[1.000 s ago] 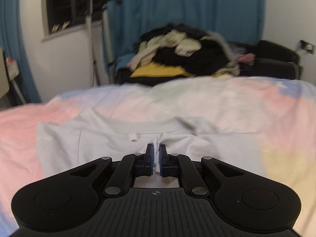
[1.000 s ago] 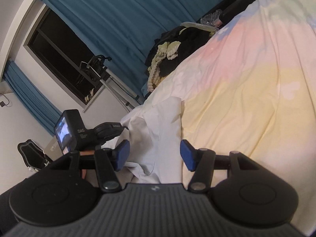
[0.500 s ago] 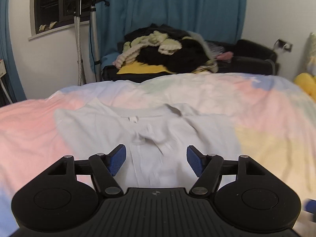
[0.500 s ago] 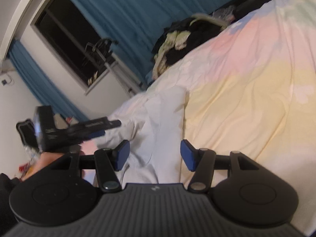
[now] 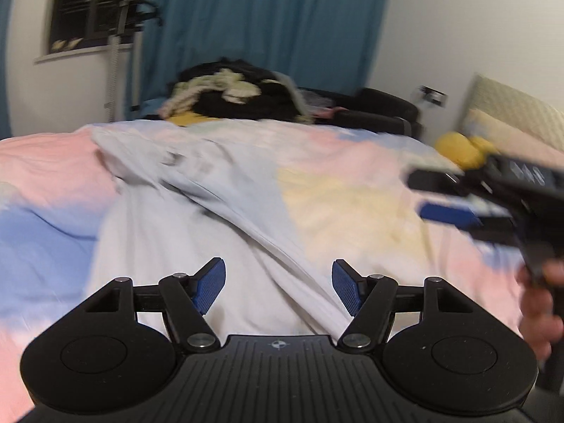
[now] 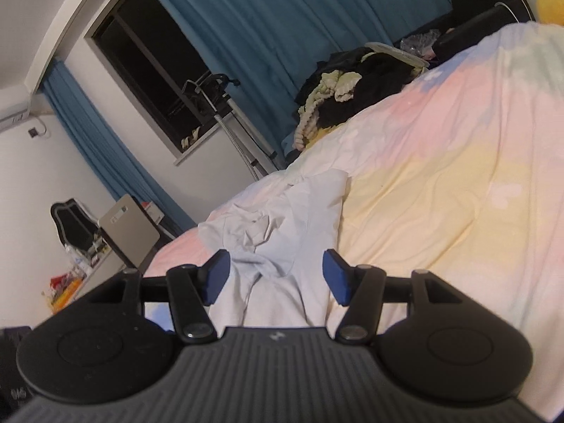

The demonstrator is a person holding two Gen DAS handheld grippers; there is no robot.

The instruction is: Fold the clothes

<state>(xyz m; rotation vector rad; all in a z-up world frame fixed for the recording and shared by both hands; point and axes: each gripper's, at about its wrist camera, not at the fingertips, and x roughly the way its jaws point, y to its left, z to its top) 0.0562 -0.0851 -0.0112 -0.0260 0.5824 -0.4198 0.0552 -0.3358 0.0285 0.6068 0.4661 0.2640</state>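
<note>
A white t-shirt [image 5: 197,218] lies crumpled on the pastel bedspread [image 5: 352,190], its body running toward the camera and a long fold crossing it. My left gripper [image 5: 278,289] hovers over the near part of the shirt, open, with nothing between its blue pads. In the right wrist view the same t-shirt [image 6: 282,232] is bunched at the collar end. My right gripper [image 6: 276,275] stands open above it, gripping nothing. That right gripper [image 5: 447,211] also shows blurred at the right edge of the left wrist view, held by a hand [image 5: 539,303].
A pile of dark and cream clothes [image 5: 239,95] sits on a black seat beyond the bed. A yellow plush [image 5: 461,148] lies by the headboard [image 5: 511,116]. A garment steamer stand [image 6: 225,120] stands at the window, and a cluttered desk [image 6: 81,268] is at the left.
My left gripper went from shut on the shirt's fabric to open, let it go, and swung right. It left the right wrist view; the right gripper now shows in the left one.
</note>
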